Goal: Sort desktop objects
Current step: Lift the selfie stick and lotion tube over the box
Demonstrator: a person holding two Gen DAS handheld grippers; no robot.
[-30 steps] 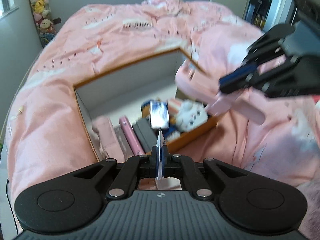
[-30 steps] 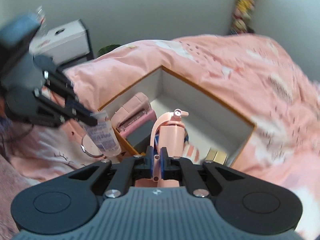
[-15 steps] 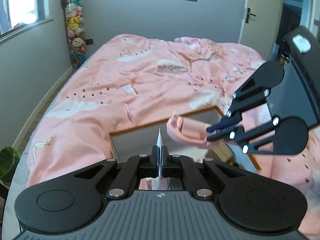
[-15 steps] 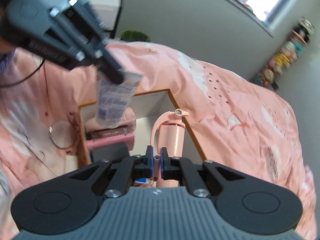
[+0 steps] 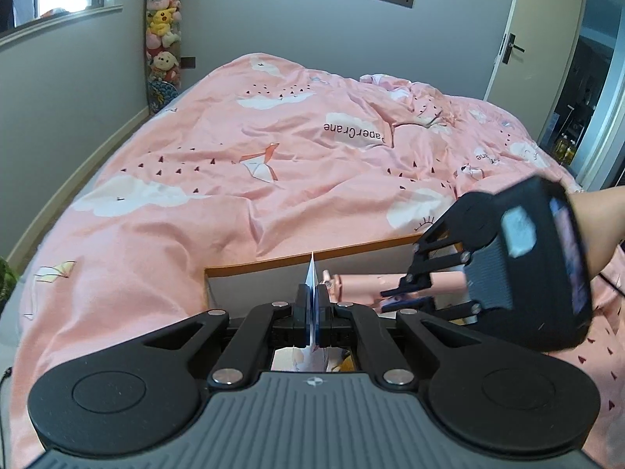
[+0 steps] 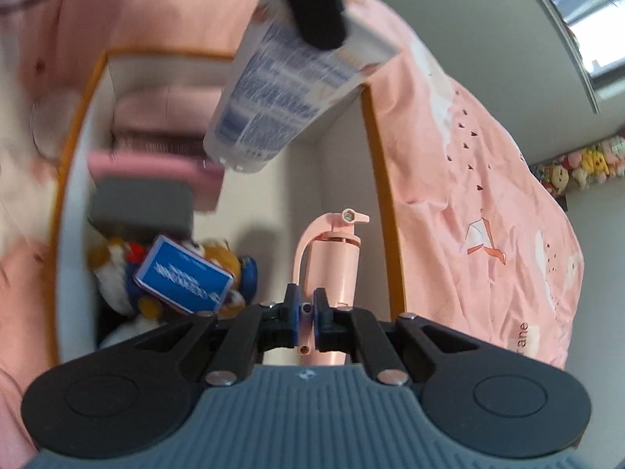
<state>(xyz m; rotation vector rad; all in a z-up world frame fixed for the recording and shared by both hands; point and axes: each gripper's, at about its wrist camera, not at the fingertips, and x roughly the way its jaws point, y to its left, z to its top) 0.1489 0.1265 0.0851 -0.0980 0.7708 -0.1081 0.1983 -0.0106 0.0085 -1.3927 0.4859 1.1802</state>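
Sorting well underway, judging by the box [image 6: 384,211]: it sits on the bed [image 5: 273,179] and already holds a pink case [image 6: 152,168], a dark grey case [image 6: 140,205], a plush toy [image 6: 117,269] and a blue pack [image 6: 183,279] on top of the toy. Two items not yet put down, one in each gripper.

Right gripper [image 6: 306,312]: pressed together on the handle of a pink sprayer [image 6: 332,262], pinching it. Sprayer points ahead of the fingers, nozzle end farthest out, over the empty side of the box near its orange-edged wall. In the left wrist view the same sprayer [image 5: 359,287] lies sideways just inside the far rim, right gripper [image 5: 406,299] beside it.

Left gripper [image 5: 314,308]: pressed together on the flat end of a white tube [image 6: 281,90]; tube hangs down from the fingers, above the box's case end, not touching anything inside. From its own camera only the thin crimped edge [image 5: 312,277] shows.

Left to do, likely: lower and release both. Whether more items remain outside the box, can't tell.
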